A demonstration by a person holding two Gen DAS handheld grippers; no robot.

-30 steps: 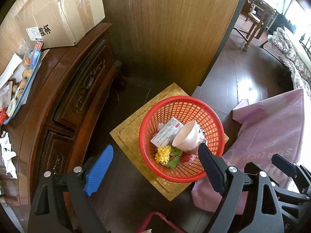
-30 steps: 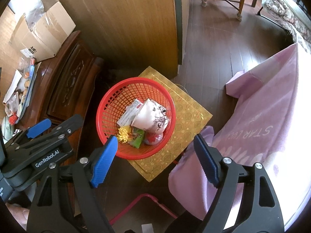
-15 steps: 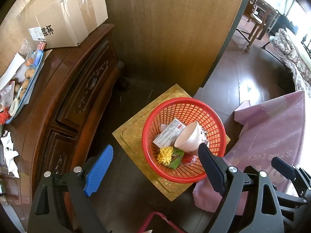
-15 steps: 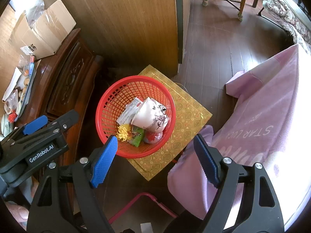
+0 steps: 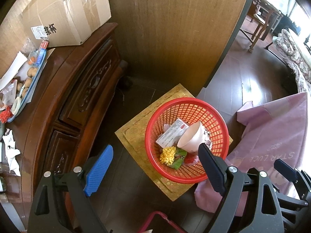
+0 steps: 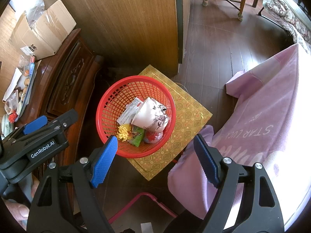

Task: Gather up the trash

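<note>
Our left gripper (image 5: 155,169) hangs with its jaws wide and nothing between them, pointing steeply down at the dark floor between the carved wooden cabinet (image 5: 64,104) on the left and the red basket (image 5: 217,114), and our right gripper (image 6: 156,160) is just as wide and empty above that basket's near rim. Going left to right, we see a cardboard box (image 5: 66,13) on the cabinet top, then the basket on a gold patterned board (image 6: 191,116), then a pink cloth (image 6: 262,116). The trash lies inside the basket: a white paper cup (image 6: 147,114) on its side, a printed paper packet (image 5: 172,133), a yellow frilly piece (image 5: 167,155) and a green wrapper (image 6: 137,136).
</note>
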